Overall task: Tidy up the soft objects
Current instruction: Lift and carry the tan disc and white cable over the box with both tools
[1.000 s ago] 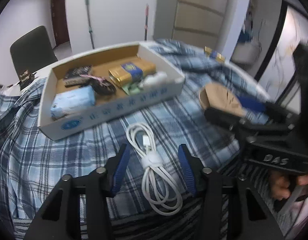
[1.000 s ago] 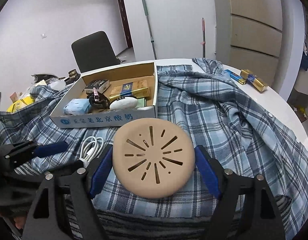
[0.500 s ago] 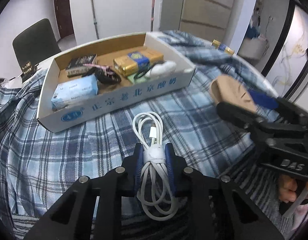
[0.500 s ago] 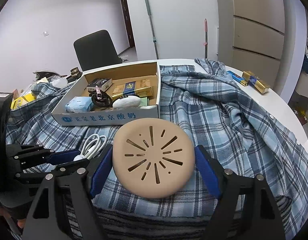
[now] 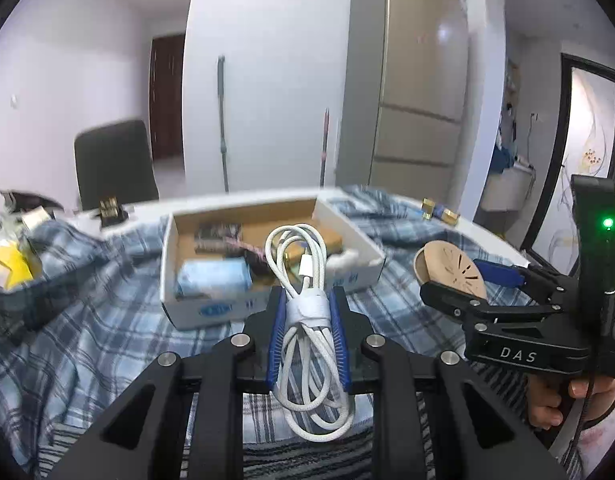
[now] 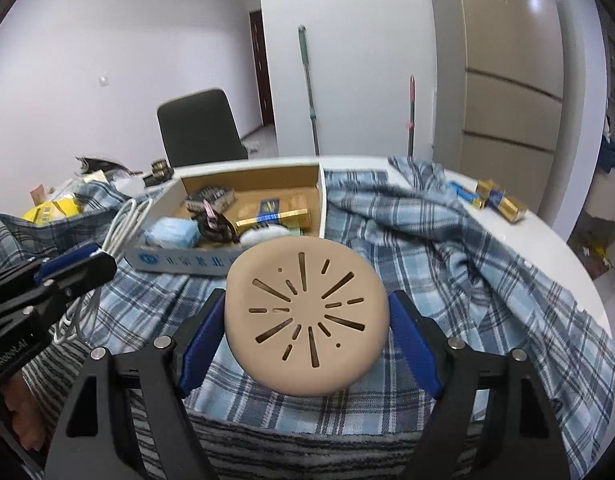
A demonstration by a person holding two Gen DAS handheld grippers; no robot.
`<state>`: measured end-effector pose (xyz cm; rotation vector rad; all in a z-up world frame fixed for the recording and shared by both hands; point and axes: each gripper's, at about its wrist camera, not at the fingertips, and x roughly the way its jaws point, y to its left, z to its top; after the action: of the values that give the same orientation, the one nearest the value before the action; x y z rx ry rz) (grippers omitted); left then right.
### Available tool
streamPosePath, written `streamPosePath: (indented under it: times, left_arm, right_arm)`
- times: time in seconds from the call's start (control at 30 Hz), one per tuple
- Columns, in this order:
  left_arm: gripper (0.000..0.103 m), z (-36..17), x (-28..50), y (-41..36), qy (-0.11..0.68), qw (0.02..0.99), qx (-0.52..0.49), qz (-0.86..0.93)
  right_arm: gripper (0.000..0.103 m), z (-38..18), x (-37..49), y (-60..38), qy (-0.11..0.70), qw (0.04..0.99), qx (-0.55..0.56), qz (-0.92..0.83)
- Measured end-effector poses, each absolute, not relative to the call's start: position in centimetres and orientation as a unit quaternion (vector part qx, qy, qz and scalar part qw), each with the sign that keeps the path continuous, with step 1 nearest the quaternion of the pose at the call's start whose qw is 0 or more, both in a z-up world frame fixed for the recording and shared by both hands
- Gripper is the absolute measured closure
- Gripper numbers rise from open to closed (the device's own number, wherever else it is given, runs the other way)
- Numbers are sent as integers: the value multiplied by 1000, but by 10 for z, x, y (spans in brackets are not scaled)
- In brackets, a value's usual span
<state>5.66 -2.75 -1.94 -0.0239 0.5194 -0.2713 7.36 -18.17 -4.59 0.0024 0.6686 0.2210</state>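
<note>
**A:** Grippers first, nearest the cameras: how many, and what has each got?

**B:** Two. The left gripper (image 5: pixel 308 304) is clamped nearly shut on one coiled white cable (image 5: pixel 309 320), its blue pads pinching the bundle at the white strap. The coil is off the cloth, its loops standing up in front of the box and hanging down behind the pads. The right gripper (image 6: pixel 307 312) holds one tan round disc (image 6: pixel 306 316) with slots cut in a starburst; its jaws stand wide, one blue pad against each edge of the disc.

**A:** Whose hands?

**B:** A person's fingers (image 5: pixel 547 408) show under the right gripper's handle in the left wrist view, low on the right.

**A:** And below them?

**B:** One blue plaid shirt (image 6: pixel 447 280) spread over the white table (image 6: pixel 547 236), with a grey striped cloth (image 6: pixel 307 452) at the near edge.

**A:** Further out?

**B:** One open cardboard box (image 6: pixel 179 260), white outside with blue print, lying on the shirt. Inside I count one pale blue tissue pack (image 6: pixel 171 232), one gold and blue packet (image 6: pixel 273 212), one dark patterned packet (image 6: pixel 209 198), one white rounded thing (image 6: pixel 267 234) and a black looped item I cannot make out.

**A:** Beyond the box?

**B:** Two gold and blue packets (image 6: pixel 499 200) on the table at the right, something yellow (image 6: pixel 51 210) at the left, then one dark chair (image 6: pixel 199 128) and two long-handled poles against the wall.
</note>
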Motion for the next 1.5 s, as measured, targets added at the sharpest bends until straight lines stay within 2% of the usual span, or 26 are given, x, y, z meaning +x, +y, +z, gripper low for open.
streamPosePath:
  times: [0.27,0.53,0.83,1.0,1.17,1.5]
  left_arm:
    - [80,1,47,-20,201,972,-8,-122]
    - [80,25,56,3,96,993,1,-74]
    - [80,33,108,23,24,998,-21,-55]
    - [80,17,139,30,19,998,-6,-56]
    - [80,-5,162,36,48,997,-15,-50]
    - [80,-21,167,37,60,997,0,-55]
  right_arm:
    - [24,-12,64,-175,264,956,-22,124]
    - [24,26,88,-168,213,968,-6,134]
    - [23,26,122,-142,77,983,1,164]
    - [23,3,153,-131,90,984,12,155]
    - [23,-15,175,-130,114,984,33,133]
    - [23,-35,175,-122,130,983,6,131]
